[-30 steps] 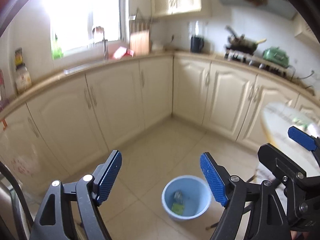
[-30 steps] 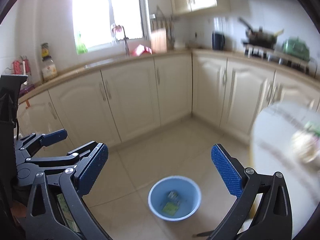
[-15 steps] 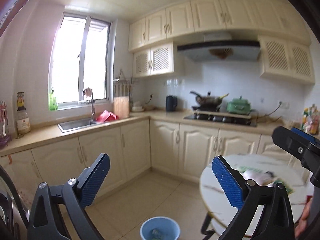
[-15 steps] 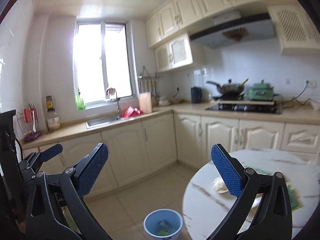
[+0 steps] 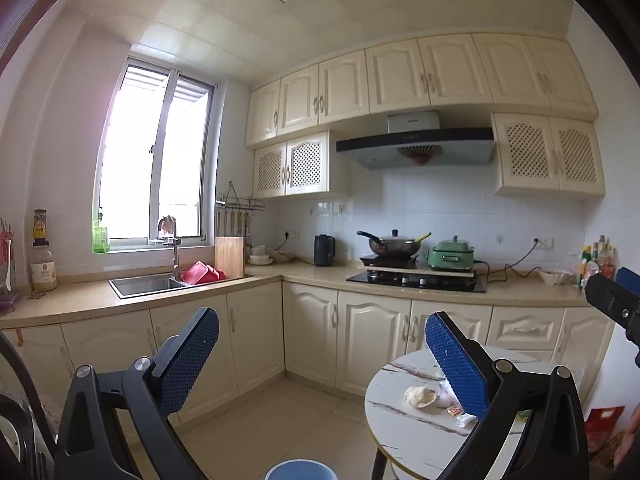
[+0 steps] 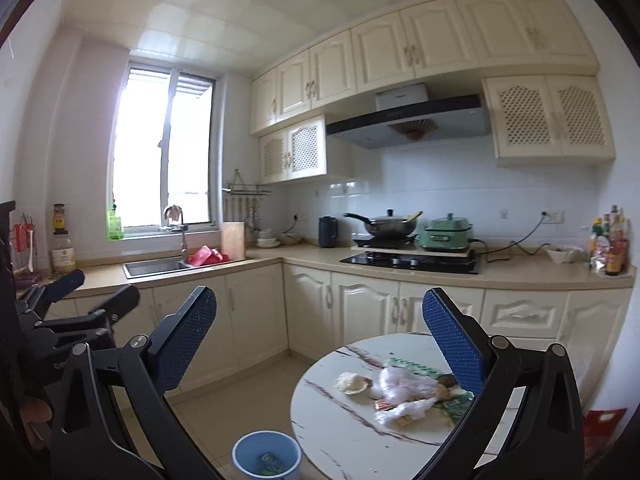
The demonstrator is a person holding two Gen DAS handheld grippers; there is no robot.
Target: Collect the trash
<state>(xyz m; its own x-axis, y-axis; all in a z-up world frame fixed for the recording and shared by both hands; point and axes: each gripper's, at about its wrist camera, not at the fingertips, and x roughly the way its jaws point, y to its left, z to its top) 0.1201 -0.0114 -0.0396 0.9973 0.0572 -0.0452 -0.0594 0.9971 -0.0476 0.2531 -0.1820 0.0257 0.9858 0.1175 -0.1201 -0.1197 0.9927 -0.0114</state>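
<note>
Both claws have swung up from the blue bin (image 6: pixel 267 456) toward the round table (image 6: pixel 340 424); left claw (image 5: pixel 320 364) just widened, right claw (image 6: pixel 318 344) open, both empty. Wrappers (image 6: pixel 404 394) heaped there could scatter if grabbed clumsily.

Glaring window (image 5: pixel 156 160) daylight (fisheye-warped edges)

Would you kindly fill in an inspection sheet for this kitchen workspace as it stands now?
Surface: round marble table, partly littered.
Job's things: blue bin on the floor beside the table, scraps inside; crumpled plastic bag, round shell-like scrap and wrappers on the table.
Clutter: sauce bottles on the counter.
Grippers: left tongs and right tongs open, empty.
Cables: black cord from the wall socket.
Surroundings: sink, hob with pan.
</note>
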